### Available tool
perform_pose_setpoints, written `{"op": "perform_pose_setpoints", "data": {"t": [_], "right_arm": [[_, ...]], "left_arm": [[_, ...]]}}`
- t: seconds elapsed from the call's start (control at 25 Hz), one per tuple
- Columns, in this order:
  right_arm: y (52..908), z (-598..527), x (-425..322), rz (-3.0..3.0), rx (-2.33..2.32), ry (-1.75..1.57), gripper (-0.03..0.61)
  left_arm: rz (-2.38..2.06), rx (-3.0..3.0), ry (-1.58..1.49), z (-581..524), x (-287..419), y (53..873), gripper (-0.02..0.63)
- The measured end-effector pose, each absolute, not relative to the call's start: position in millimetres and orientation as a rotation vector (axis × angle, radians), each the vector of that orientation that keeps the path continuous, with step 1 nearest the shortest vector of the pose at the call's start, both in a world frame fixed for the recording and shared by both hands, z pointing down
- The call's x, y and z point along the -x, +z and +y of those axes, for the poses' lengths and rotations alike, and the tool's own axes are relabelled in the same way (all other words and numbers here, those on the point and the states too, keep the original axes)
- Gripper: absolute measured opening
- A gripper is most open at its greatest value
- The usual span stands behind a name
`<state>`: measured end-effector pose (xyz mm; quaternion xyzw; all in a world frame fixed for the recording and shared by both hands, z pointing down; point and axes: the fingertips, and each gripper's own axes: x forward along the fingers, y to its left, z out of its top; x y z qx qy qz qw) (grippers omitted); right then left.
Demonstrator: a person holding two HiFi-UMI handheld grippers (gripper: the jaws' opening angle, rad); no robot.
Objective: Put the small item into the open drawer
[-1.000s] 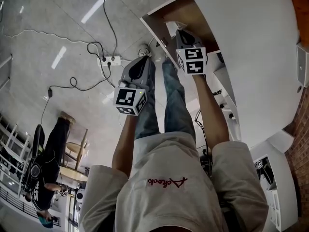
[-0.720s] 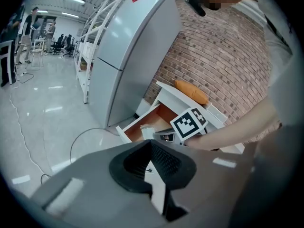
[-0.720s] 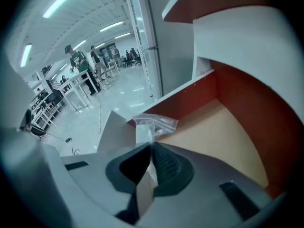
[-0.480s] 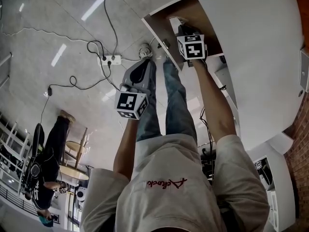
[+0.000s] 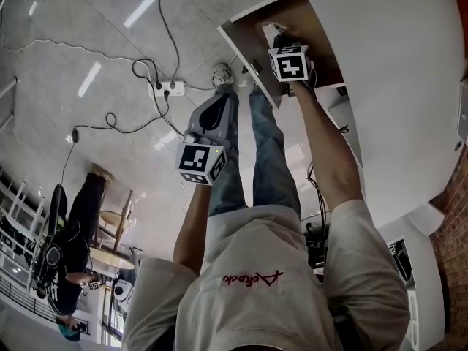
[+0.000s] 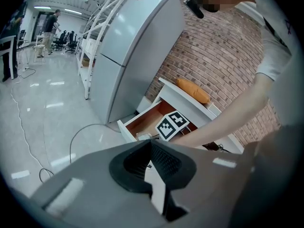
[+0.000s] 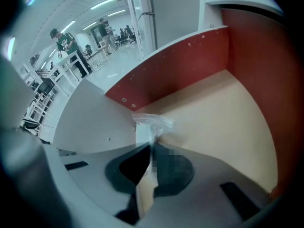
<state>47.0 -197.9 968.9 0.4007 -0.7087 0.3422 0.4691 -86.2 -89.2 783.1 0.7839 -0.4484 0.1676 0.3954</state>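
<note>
— Any writing we can read?

— Only red script on the grey shirt, too looped for us to make out. The cubes carry black-and-white squares, no letters.

— Where do we see the small item?

— The small item, a clear crinkled packet, sticks out at 12 o'clock from the right tongs, whose jaws are pressed together on it. It is inside the open drawer, over the pale bottom; we cannot tell if it touches.

— And the left tongs?

— The left tongs have their jaws closed tip to tip on nothing. In the head view they are at 7 o'clock of the right tongs, over the room floor, apart from the drawer.
</note>
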Motion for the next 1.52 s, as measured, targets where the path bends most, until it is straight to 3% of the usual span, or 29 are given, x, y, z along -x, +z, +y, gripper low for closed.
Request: {"op": "perform_pose_setpoints", "data": {"t": [0.56, 0.72, 0.96, 1.12, 1.28, 1.52], "right_arm": [[984, -187, -47, -1.696, -0.973, 0.851, 0.020], [976, -191, -46, -1.717, -0.982, 0.844, 0.086], [955, -195, -43, -1.781, -1.024, 0.780, 0.091], [929, -199, -43, -1.830, -1.076, 0.711, 0.080], [912, -196, -43, -1.868, -1.120, 0.663, 0.017], [903, -186, -43, -1.907, -1.138, 0.667, 0.012]], "left_arm": [[-1.132, -1.968, 0.420, -82, 87, 791, 0.009], [-1.136, -1.970, 0.413, -83, 86, 787, 0.009], [-1.140, -1.976, 0.400, -80, 81, 783, 0.009], [-1.146, -1.996, 0.398, -81, 77, 776, 0.009], [-1.152, -2.006, 0.394, -80, 76, 772, 0.009], [-1.163, -2.020, 0.396, -79, 77, 770, 0.009]]}}
